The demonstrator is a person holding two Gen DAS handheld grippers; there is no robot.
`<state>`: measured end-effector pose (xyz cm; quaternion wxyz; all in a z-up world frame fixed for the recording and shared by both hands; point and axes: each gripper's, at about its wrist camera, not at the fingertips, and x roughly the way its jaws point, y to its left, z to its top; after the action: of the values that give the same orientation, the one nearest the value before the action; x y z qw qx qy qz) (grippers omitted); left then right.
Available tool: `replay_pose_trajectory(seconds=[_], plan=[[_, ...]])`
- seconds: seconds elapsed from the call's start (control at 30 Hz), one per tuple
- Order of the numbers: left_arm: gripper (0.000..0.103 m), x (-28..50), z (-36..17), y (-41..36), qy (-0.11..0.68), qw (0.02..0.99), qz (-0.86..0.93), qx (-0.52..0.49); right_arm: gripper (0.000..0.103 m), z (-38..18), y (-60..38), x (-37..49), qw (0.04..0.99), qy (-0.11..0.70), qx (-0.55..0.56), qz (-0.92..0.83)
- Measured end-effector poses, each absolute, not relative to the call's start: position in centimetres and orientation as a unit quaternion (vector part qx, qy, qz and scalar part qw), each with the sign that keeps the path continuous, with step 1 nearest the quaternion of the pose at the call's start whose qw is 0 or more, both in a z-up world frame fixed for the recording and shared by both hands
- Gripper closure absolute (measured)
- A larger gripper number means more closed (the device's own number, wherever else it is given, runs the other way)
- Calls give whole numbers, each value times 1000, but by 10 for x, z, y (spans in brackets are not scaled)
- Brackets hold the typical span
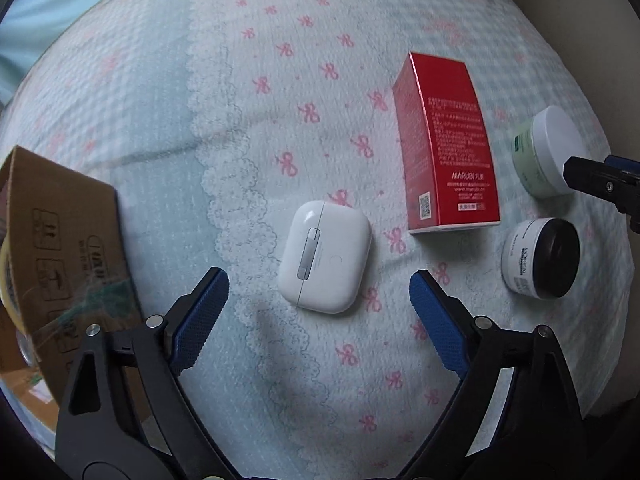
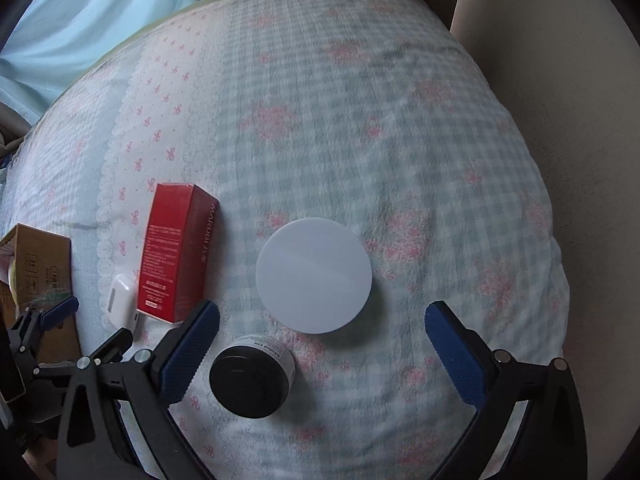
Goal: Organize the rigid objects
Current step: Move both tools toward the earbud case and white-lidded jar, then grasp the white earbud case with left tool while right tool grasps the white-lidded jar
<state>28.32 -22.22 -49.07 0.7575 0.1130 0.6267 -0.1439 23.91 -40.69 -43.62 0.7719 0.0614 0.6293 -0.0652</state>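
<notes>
A white earbud case lies on the bedspread just ahead of my open, empty left gripper. A red carton lies right of it. Further right are a white-lidded green jar and a black-lidded jar. In the right wrist view my right gripper is open and empty above the white-lidded jar, with the black-lidded jar by its left finger. The red carton and earbud case lie to the left. The right gripper's tip shows in the left wrist view.
A brown cardboard box stands at the left edge of the bed, also in the right wrist view. The left gripper shows at lower left there. The patterned bedspread stretches far ahead; a beige wall lies to the right.
</notes>
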Motion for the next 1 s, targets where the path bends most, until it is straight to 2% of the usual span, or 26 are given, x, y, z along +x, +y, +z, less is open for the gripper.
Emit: replay_pose_trajectory(seconds=[0.17, 0.27, 0.37, 0.43, 0.53, 1.0], plan=[[17, 291, -506, -226, 632, 746, -160, 132, 4, -455, -409, 244, 761, 642, 67, -67], [37, 298, -511, -228, 644, 733, -178, 126, 5, -462, -409, 249, 756, 647, 66, -68], [37, 303, -515, -230, 657, 718, -185, 132, 19, -471, -406, 257, 748, 658, 60, -65], [41, 310, -515, -234, 661, 713, -186, 141, 23, -476, -406, 260, 745, 661, 55, -64], [60, 314, -514, -234, 663, 708, -194, 146, 37, -482, -403, 267, 739, 670, 40, -64], [61, 319, -503, -211, 665, 714, -194, 98, 37, -482, -395, 272, 743, 667, 23, -58]])
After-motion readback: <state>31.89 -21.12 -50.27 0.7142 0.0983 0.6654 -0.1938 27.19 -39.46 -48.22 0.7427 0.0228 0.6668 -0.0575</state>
